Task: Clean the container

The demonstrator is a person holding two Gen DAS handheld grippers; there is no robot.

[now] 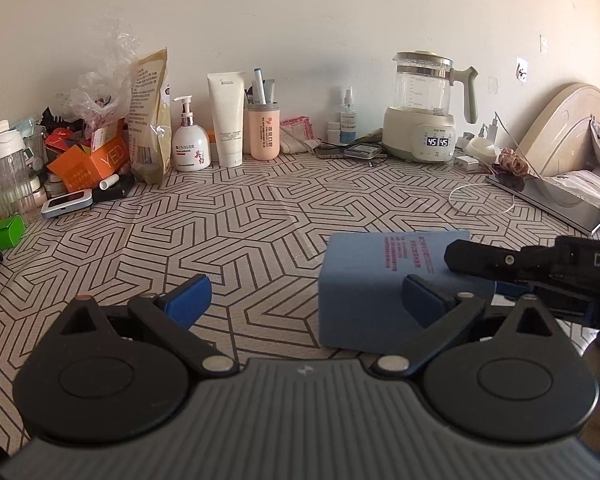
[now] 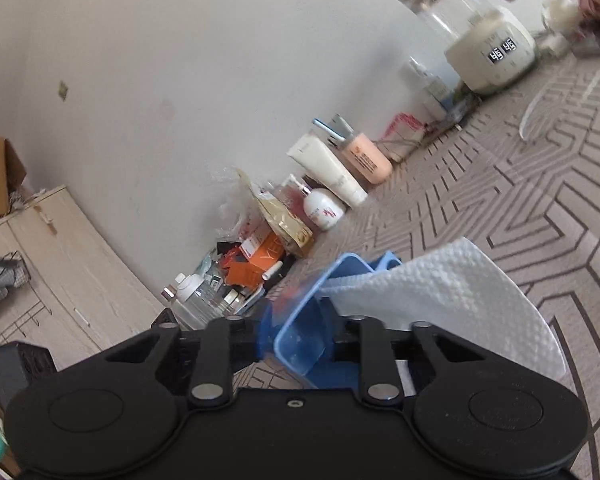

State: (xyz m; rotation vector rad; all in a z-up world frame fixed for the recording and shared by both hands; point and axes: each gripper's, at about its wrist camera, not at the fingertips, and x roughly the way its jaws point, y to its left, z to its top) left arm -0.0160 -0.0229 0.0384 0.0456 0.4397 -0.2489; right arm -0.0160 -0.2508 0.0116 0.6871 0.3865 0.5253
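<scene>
Patterned cloth covers the counter (image 1: 260, 216), where the blue container (image 1: 380, 288) lies at lower right of the left view, long axis across the frame, nearer the right hand-held gripper (image 2: 296, 340), closed on its rim beside a paper towel (image 2: 440, 292); the left hand-held gripper (image 1: 306, 302) gapes empty.

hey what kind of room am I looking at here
Most likely a bedroom, at a cluttered table or dresser top against the wall: a bed headboard stands at one side, toiletries such as a lotion pump bottle line the wall, and an electric kettle sits beside them.
</scene>
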